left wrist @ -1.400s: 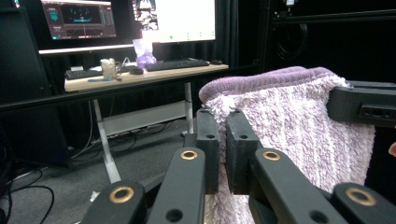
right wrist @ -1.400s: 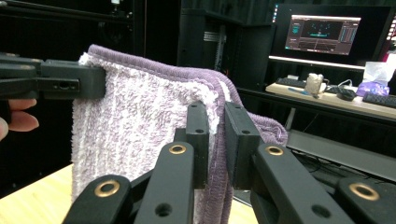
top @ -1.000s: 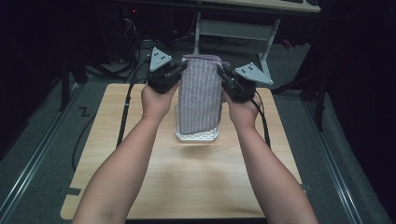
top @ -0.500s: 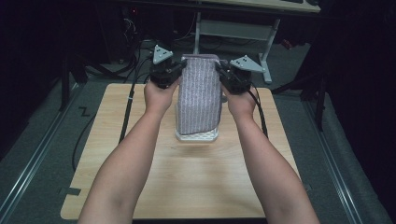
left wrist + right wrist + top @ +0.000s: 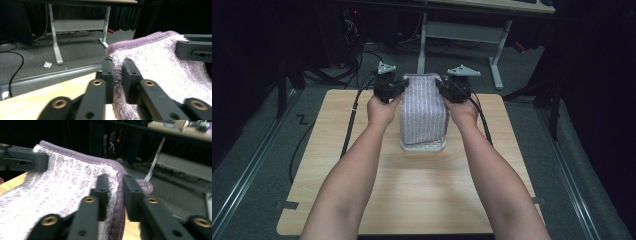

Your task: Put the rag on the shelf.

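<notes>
At the upper centre of the high view, the left gripper [image 5: 398, 90] and right gripper [image 5: 443, 89] each pinch a top corner of the purple towel [image 5: 424, 112], jaws nearly closed, holding it hanging over the wooden table [image 5: 337, 165].

Bare forearms; black hand-held gripper [image 5: 117, 75] jaws, brass screws, 2 grey plates.

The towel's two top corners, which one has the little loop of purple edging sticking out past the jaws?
The corner pinched by the right gripper: the towel shows a small purple loop beyond its jaws there.
</notes>
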The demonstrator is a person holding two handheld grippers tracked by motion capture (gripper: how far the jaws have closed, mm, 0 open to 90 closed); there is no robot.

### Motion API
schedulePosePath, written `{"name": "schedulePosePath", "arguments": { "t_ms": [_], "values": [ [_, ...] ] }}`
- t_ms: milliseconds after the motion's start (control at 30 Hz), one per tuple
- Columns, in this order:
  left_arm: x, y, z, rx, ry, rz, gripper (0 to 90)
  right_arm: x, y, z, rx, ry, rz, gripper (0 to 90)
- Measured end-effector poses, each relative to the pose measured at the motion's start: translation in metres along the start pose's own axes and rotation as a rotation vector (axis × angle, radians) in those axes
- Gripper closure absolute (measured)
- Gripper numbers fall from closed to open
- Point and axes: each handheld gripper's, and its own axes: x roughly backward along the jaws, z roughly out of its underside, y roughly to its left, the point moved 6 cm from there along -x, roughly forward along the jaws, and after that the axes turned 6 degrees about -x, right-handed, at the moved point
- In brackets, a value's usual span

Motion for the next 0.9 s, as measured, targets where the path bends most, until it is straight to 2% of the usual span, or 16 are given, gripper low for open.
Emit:
{"name": "schedulePosePath", "arguments": {
  "t_ms": [67,133,200,233,333,700,800,900],
  "values": [
    [0.002,0.003,0.000,0.014,-0.014,-0.009,65.3,-0.003,-0.001,0.004,-0.005,0.020,0.000,58.5],
    [0.004,0.005,0.000,0.018,-0.016,-0.015,62.3,-0.004,-0.003,0.006,0.002,0.019,0.010,56.6],
    [0.006,0.006,0.001,0.019,-0.003,-0.028,59.9,-0.003,-0.006,0.006,-0.012,0.015,0.013,55.1],
    [0.006,0.006,0.001,0.014,0.005,-0.038,59.4,-0.002,-0.008,0.006,-0.026,0.013,0.012,54.8],
    [0.008,0.003,0.000,0.009,-0.004,-0.034,58.4,0.000,-0.011,0.009,-0.056,0.017,0.014,53.9],
    [0.022,0.000,0.004,-0.005,-0.010,-0.048,58.2,0.020,-0.008,0.009,-0.025,0.004,0.023,51.1],
    [0.029,-0.001,0.005,-0.024,-0.011,-0.062,57.9,0.027,-0.008,0.010,-0.004,-0.009,0.031,50.3],
    [0.038,0.000,0.007,-0.018,-0.017,-0.081,56.1,0.034,-0.009,0.014,0.000,-0.007,0.030,48.8]
  ]
}}
